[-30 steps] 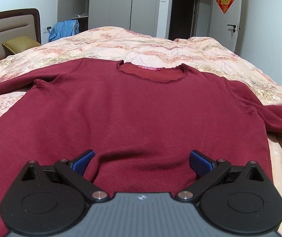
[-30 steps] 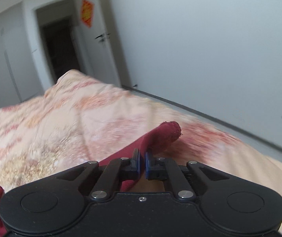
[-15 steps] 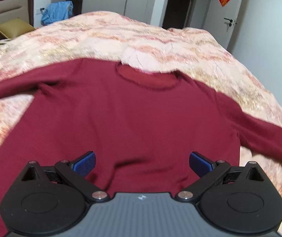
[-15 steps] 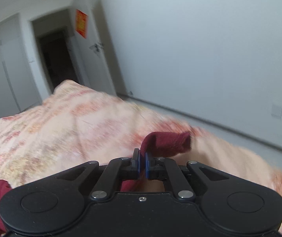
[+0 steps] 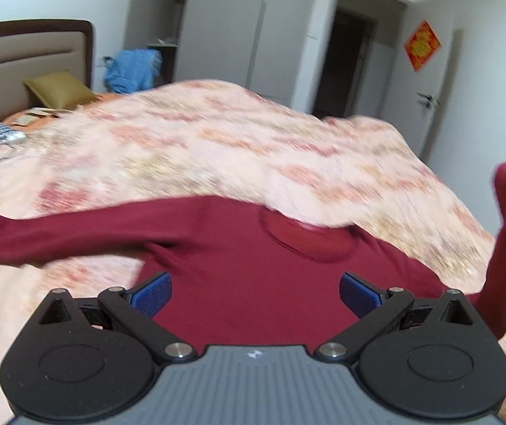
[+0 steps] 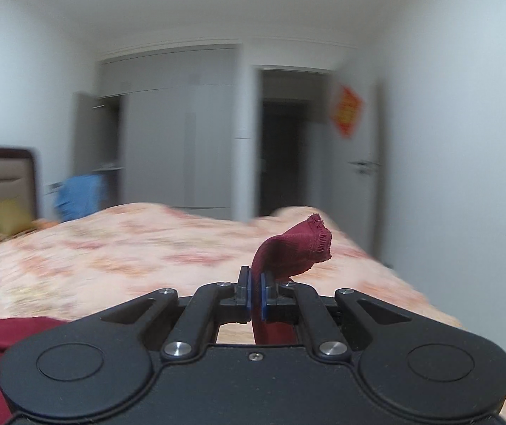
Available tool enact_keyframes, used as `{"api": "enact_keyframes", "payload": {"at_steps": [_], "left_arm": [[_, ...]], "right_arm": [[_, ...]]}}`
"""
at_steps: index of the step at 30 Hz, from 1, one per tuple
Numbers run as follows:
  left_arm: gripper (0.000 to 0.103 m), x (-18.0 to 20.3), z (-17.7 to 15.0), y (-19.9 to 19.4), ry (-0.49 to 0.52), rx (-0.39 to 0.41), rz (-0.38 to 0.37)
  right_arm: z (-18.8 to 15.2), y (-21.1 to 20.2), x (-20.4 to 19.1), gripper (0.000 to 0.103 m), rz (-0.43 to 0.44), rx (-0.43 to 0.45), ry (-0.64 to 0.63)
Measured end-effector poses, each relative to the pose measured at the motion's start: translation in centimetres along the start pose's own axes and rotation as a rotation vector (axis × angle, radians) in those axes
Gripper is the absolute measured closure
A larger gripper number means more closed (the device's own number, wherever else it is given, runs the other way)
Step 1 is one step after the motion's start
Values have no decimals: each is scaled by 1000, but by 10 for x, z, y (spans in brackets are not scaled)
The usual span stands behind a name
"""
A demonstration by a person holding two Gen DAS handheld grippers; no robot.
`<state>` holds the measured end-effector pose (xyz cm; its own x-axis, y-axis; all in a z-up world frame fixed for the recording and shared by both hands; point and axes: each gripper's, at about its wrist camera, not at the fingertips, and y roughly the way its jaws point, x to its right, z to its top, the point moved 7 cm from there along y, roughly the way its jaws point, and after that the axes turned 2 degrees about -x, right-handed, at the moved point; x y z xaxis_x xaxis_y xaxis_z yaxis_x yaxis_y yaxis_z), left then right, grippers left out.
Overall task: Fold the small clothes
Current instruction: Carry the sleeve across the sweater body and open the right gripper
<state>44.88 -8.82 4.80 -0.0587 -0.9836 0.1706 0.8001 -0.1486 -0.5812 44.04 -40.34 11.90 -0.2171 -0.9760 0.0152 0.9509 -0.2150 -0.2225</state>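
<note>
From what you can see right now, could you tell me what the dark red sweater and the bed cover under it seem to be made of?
The sweater looks like a soft, matte fine knit: its sleeve cuff shows ribbing and a stitched, slightly frayed edge, and the sleeve drapes limply from the right gripper. The bed cover looks like a plush, fuzzy printed fabric, perhaps fleece; motion blur leaves that open.

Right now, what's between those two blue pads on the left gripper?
Nothing held: in the left wrist view the left gripper hangs open, with only the red sweater lying beyond.

Left gripper (image 5: 253, 292), jaws wide apart, hovers over dark red sweater (image 5: 239, 272).
</note>
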Motion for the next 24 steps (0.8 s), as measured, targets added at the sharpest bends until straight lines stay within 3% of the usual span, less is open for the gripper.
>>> {"api": "enact_keyframes", "payload": {"at_steps": [6,13,19,22,24], "left_arm": [[0,-65,15,-12,-64,48,69],[0,-125,12,-8,-109,43,153],[0,-136,1,0,-124,34,152],[0,-133,-3,7,-133,34,135],[0,-128,-5,12,-133,38,122]], "right_arm": [[-9,26,-133,99,213,-86,-90],[-77,46,-254,99,330,-260,-240],[-131,43,-298,94,389,-329,-394],[-145,39,-306,83,431,-343,-446],[-148,35,-303,68,458,-359,-441]]}}
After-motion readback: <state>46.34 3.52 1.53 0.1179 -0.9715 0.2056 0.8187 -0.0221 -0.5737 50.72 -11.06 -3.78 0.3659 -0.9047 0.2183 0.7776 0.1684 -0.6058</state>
